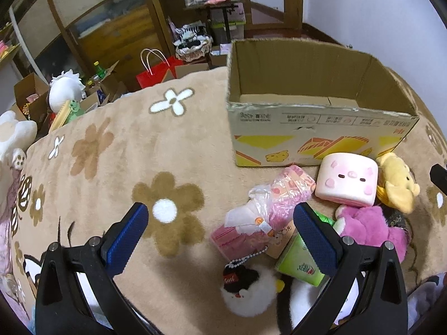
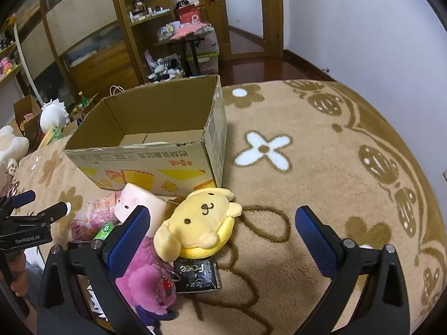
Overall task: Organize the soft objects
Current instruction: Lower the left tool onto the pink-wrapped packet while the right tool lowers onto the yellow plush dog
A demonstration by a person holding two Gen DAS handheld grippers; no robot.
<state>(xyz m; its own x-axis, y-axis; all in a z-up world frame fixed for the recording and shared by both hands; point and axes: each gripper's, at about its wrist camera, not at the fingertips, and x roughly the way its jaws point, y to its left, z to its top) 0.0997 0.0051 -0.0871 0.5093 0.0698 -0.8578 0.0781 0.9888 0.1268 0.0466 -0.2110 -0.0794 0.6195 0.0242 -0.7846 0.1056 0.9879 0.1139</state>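
Observation:
An open cardboard box [image 1: 313, 128] [image 2: 156, 150] stands on the flowered blanket with nothing seen inside. In front of it lies a heap of soft things: a pink square squishy [image 1: 347, 178] [image 2: 139, 203], a yellow dog plush [image 1: 396, 184] [image 2: 201, 220], a magenta plush [image 1: 371, 226] [image 2: 148, 268], a pink wrapped packet [image 1: 282, 195], a green tissue pack [image 1: 299, 262] and a white fluffy keychain toy [image 1: 248, 287]. My left gripper [image 1: 220, 217] hovers open above the heap's left side. My right gripper [image 2: 223, 220] is open over the yellow dog plush.
A black sachet [image 2: 197, 276] lies under the yellow plush. The brown blanket [image 1: 111, 167] [image 2: 321, 167] spreads wide to the left and right. Beyond its edge are a red bag [image 1: 153, 75], boxes, a white plush [image 1: 65, 89] and wooden shelves [image 2: 145, 28].

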